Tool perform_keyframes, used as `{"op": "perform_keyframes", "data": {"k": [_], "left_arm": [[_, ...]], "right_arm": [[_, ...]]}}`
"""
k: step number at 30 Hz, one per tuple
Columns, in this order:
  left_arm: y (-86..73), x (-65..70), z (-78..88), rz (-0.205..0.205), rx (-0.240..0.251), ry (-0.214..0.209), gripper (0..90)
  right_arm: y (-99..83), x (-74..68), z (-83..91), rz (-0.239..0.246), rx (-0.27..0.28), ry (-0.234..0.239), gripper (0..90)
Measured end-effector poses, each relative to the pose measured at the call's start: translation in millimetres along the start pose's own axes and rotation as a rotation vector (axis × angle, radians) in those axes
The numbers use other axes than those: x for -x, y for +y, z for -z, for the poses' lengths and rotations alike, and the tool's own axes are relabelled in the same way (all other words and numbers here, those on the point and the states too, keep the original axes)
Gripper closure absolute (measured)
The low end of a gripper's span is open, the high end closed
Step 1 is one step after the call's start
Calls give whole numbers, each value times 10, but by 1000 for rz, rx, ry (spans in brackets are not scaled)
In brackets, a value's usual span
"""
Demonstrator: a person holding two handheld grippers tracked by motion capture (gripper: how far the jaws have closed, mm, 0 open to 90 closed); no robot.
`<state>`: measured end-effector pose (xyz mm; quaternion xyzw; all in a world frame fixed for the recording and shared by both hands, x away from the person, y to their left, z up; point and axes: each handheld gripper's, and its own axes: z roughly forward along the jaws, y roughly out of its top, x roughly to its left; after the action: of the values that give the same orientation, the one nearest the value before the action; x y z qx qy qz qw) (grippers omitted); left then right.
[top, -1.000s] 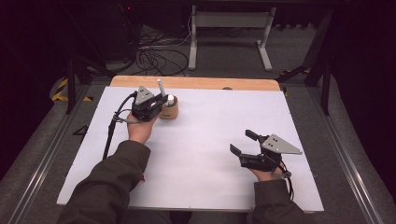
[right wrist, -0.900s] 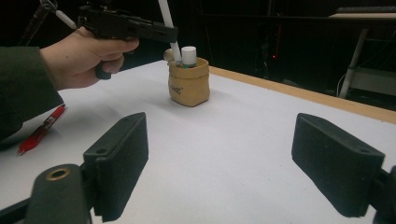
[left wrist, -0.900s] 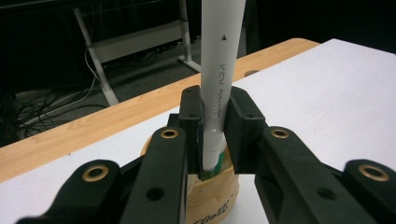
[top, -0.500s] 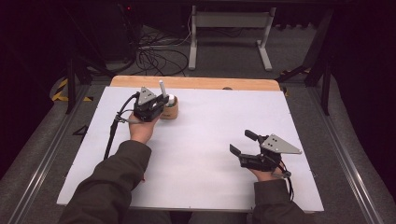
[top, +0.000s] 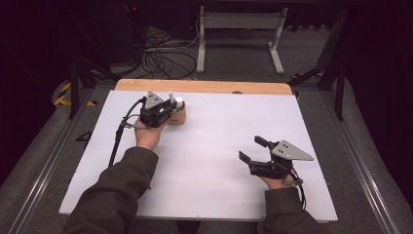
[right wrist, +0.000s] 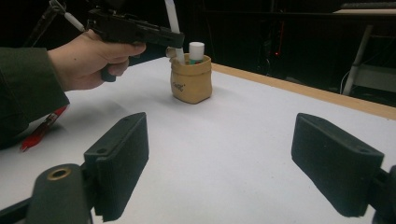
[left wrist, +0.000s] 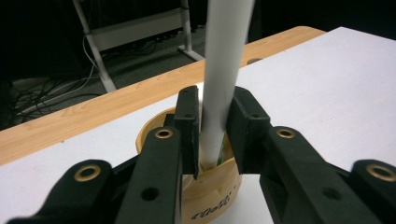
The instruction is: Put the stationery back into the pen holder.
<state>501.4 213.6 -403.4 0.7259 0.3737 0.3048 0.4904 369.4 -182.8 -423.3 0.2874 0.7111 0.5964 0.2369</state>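
A flat white sheet (top: 214, 161) covers most of a light wooden tabletop (top: 204, 86), whose bare rounded edge runs along the 12 o'clock side in the high view. Around it lie a grey carpeted floor, a tangle of dark cables (top: 160, 61) at 11 o'clock, and the pale metal legs of a stand (top: 238, 22) at 12 o'clock; the rest of the room is dark.

Near the sheet's 11 o'clock corner stands a small tan cup (top: 177, 116), round, with a soft rolled rim and a dark printed mark on its side. A white-capped tube (right wrist: 196, 51) stands upright in it. Just beside that, a smooth white cylindrical stick (left wrist: 224, 70) rises from the cup, leaning slightly.

The left gripper (left wrist: 212, 128), matte black with brass-ringed screws, sits over the cup at its 9 o'clock side in the high view. Its jaws flank the white stick closely and have just been easing apart; a thin gap shows on one side, so whether the pads still press it I cannot tell.

The right gripper (top: 253, 150) rests at 4 o'clock on the sheet, well apart from the cup, its blocky black jaws spread wide with nothing between them.

A red object (right wrist: 39, 130) lies on the sheet by the left sleeve in the right gripper view.
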Motion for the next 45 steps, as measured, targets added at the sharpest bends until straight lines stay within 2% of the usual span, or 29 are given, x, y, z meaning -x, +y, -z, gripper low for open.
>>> {"op": "perform_keyframes", "data": {"k": [10,15,18,22,32,36,45], "left_arm": [[11,-8,49,18,-7,-1,643],[23,13,87,0,-10,-5,575],[25,12,127,5,4,-8,559],[25,7,184,21,6,-26,527],[41,44,320,16,42,-77,437],[46,66,390,15,39,-103,356],[30,93,673,7,57,-147,293]], "right_arm": [[-1,-6,-6,1,-2,3,198],[0,-7,-6,2,0,4,198],[0,-7,-5,3,0,4,197],[0,-12,-8,3,2,6,197],[-2,-24,-13,7,0,2,197],[-2,-29,-11,9,1,1,197],[3,-57,-20,12,7,7,196]]}}
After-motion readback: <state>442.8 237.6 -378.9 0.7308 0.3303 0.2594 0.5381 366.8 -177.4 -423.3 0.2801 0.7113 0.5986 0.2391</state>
